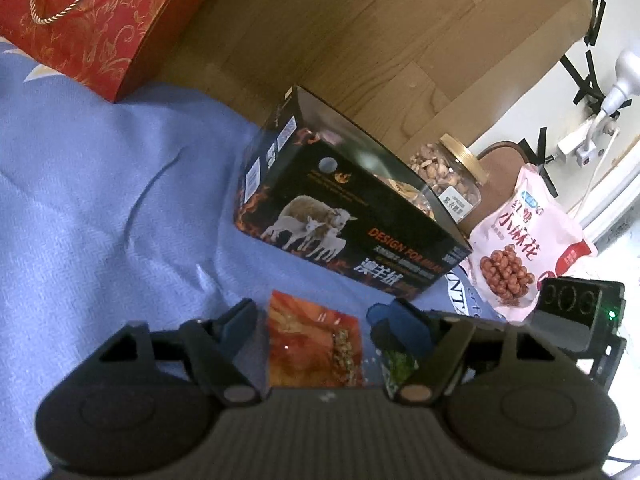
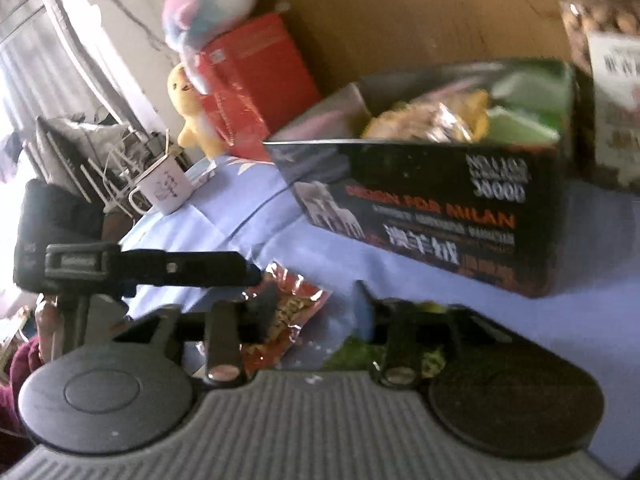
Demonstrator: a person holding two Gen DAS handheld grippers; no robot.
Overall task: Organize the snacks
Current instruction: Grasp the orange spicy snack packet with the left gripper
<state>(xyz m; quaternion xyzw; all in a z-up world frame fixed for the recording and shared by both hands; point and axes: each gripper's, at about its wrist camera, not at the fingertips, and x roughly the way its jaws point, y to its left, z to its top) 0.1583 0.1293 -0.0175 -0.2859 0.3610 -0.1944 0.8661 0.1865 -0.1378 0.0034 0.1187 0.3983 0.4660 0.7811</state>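
Both of my tools sit low over the blue sheet. Left hand-held gripper has its jaws spread, with an orange snack packet lying flat between them; the pads stand clear of its edges, so nothing is clamped. Right hand-held gripper also has its jaws apart, one finger over a red foil packet at about 9 o'clock of the gap and the other over a green packet at 3 o'clock; I cannot tell whether either pad presses down.

At 12 o'clock from the left tool stands the black box, open at the top, with wrapped snacks inside. At its 3 o'clock are a jar of nuts and a pink snack bag. A red gift bag lies at 10 o'clock.
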